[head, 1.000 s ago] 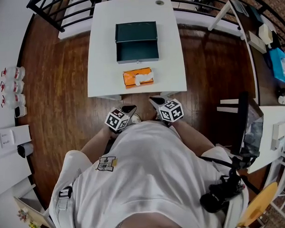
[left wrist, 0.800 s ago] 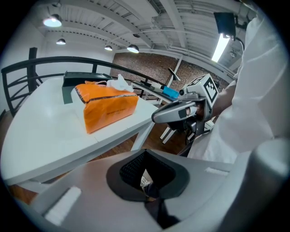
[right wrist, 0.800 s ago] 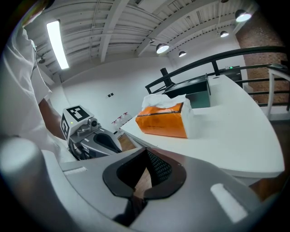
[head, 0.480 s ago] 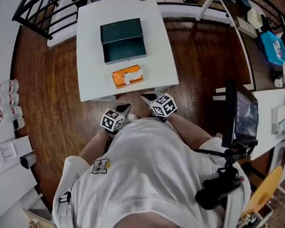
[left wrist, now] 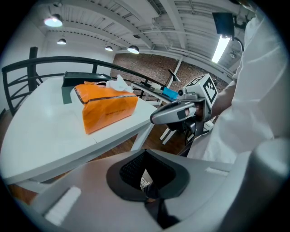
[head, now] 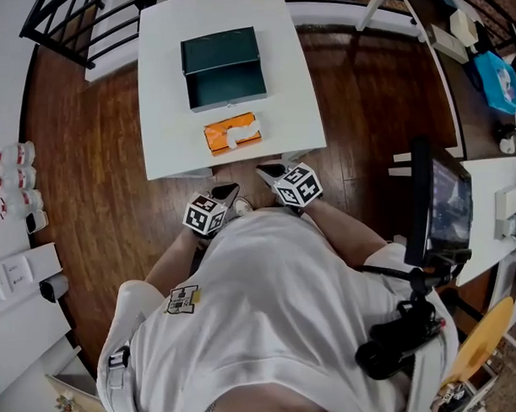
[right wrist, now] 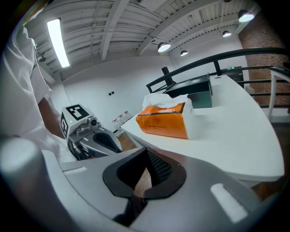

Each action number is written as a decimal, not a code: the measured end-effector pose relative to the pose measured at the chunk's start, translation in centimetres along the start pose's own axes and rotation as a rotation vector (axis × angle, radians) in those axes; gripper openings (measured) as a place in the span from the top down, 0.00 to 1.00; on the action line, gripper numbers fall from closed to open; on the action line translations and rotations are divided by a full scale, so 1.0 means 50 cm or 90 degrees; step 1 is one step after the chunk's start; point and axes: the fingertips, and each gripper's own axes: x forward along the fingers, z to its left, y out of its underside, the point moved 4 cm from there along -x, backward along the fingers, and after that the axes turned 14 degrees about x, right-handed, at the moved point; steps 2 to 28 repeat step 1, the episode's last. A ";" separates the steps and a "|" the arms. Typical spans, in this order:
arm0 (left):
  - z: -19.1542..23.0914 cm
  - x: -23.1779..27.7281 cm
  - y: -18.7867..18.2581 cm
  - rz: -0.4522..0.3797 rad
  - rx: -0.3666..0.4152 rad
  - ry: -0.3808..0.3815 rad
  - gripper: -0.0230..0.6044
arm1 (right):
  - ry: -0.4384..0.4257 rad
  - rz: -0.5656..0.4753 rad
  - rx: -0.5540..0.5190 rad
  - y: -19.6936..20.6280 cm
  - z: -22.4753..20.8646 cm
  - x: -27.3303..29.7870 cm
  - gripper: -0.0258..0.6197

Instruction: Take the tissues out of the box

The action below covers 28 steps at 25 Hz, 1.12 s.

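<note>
An orange tissue pack (head: 233,132) lies near the front edge of the white table (head: 170,119), with a white tissue sticking out of its top. Behind it stands a dark green box (head: 224,69) with its lid up. Both grippers hang below the table's front edge, close to my body. The left gripper (head: 228,192) and the right gripper (head: 269,171) are shut and hold nothing. In the left gripper view the tissue pack (left wrist: 108,105) sits beyond the closed left gripper (left wrist: 149,195). In the right gripper view the tissue pack (right wrist: 163,120) is ahead of the right gripper (right wrist: 136,192).
A black railing (head: 66,39) runs behind the table. A monitor on a stand (head: 444,207) and a second white table (head: 494,193) are at my right. Small bottles (head: 16,180) line a white shelf at the left. Wooden floor (head: 96,164) surrounds the table.
The head view has shifted slightly, so the table sits a little further left and higher. Both grippers stay shut by my body.
</note>
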 end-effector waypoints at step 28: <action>0.001 0.001 -0.001 0.000 0.001 0.001 0.96 | 0.001 0.000 0.000 -0.001 -0.002 -0.001 0.96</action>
